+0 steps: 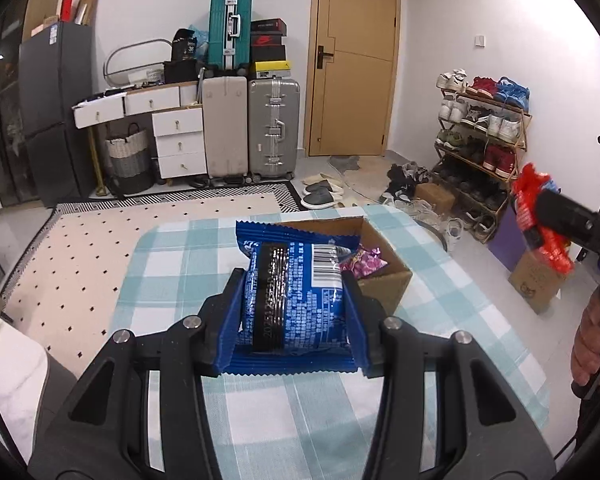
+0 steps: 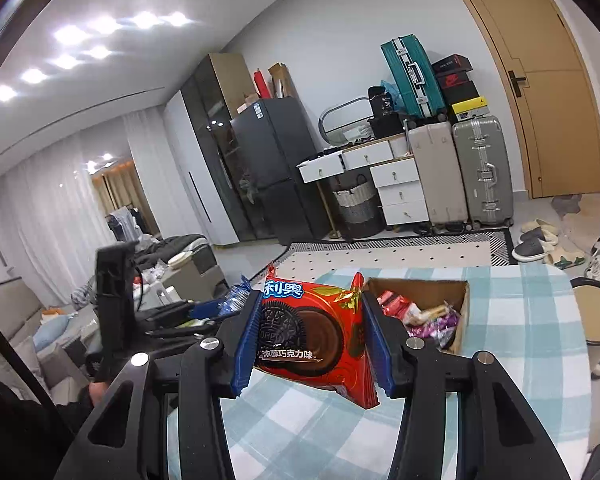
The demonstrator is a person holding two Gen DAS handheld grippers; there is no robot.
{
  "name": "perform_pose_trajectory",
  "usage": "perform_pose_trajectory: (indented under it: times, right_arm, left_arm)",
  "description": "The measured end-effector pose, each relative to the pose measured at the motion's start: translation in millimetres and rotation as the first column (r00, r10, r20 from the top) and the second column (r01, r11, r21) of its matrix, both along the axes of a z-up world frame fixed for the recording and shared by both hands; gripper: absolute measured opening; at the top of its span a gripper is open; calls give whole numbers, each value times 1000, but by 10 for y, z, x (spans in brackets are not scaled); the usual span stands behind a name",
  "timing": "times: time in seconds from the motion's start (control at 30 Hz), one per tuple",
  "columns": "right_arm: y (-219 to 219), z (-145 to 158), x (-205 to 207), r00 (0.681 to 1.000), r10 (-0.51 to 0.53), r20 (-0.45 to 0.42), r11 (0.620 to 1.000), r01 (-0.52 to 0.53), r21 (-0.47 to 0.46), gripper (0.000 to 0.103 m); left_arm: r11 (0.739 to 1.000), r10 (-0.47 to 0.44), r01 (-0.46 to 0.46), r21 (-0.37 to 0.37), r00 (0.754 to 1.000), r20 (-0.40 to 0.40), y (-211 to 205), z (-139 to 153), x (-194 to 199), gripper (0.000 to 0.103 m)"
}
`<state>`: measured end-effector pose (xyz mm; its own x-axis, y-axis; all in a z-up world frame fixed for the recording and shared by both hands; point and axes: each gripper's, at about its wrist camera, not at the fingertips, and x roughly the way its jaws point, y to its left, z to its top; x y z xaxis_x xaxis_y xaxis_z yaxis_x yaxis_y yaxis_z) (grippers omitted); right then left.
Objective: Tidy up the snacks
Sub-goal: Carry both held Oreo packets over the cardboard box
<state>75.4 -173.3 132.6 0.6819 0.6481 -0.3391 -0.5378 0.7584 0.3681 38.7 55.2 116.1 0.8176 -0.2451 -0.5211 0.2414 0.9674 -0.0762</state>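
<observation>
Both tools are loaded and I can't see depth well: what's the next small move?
Probably carry the left tool forward over the cardboard box and release. Its blue packet is clamped just short of the open box, which already holds snacks; the right tool holds the red packet farther back.

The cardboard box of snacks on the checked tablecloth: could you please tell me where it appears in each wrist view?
Left wrist view: the cardboard box sits just right of centre, partly hidden behind the blue packet in the left gripper.
Right wrist view: the box is right of centre, beyond the red packet in the right gripper.
Shared landmark: the teal suitcase.
</observation>
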Motion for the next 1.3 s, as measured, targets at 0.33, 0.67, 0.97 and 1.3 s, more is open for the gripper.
perform_pose_trajectory:
  times: [0.33,0.67,0.97,1.3]
  right_arm:
    - [33,283,883,999,13,-41,1000,-13,-2,48]
    - [115,139,1874,992,-30,-121,999,24,-48,48]
    - [131,-588,2486,967,-55,-250,994,28,-108,48]
    - [95,-1221,2701,942,-65,-329,992,25,-125,48]
  left_arm:
    - [1000,1,0,7,1000,-31,-1,281,862,43]
    - [998,-50,54,37,993,-104,-446,344,2007,43]
    - [995,-92,100,21,970,-226,-745,-248,2898,43]
    - [991,-98,119,55,952,-290,-924,-832,3138,43]
